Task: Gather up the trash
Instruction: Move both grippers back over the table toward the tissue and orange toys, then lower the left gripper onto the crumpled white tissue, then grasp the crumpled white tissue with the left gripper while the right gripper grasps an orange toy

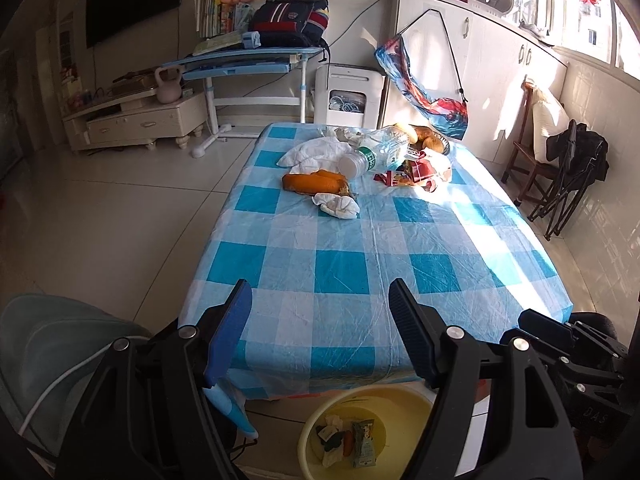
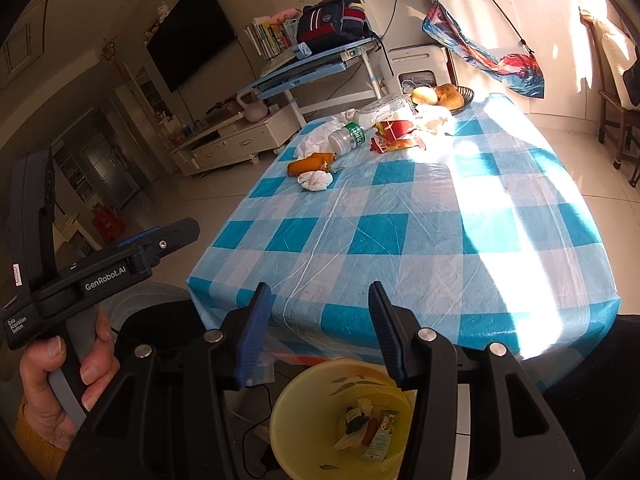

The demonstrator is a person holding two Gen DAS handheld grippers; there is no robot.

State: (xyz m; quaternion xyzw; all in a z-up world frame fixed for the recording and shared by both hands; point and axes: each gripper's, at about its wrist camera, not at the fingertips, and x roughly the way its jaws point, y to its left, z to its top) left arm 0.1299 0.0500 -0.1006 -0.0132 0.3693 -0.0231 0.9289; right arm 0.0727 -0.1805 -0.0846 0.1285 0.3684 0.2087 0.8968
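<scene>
Several scraps already lay in the yellow bin (image 2: pixel 298 398) below the table (image 1: pixel 460 280) edge — both the left gripper (image 1: pixel 320 336) and right gripper (image 2: pixel 318 332) gaped, holding nothing — while the bottle (image 1: pixel 370 152), wrappers (image 1: pixel 408 170) and crumpled tissue (image 1: pixel 338 205) remained far across the cloth.

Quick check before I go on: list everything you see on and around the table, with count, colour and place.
table: 1, blue-white check cloth, centre
bottle: 1, clear with green label, lying at far end
orange wrapper: 1, orange, far left of the pile
tissue wad: 1, white, just in front of orange wrapper
white cloth: 1, white, behind orange wrapper
red wrappers: a few, red, right of bottle
fruit bowl: 1, dark with yellowish fruit, far end
bin: 1, yellow, on floor at near edge, trash inside
desk: 1, blue, behind the table, backpack on top
TV: 1, black, wall
left gripper: open, empty
right gripper: open, empty
</scene>
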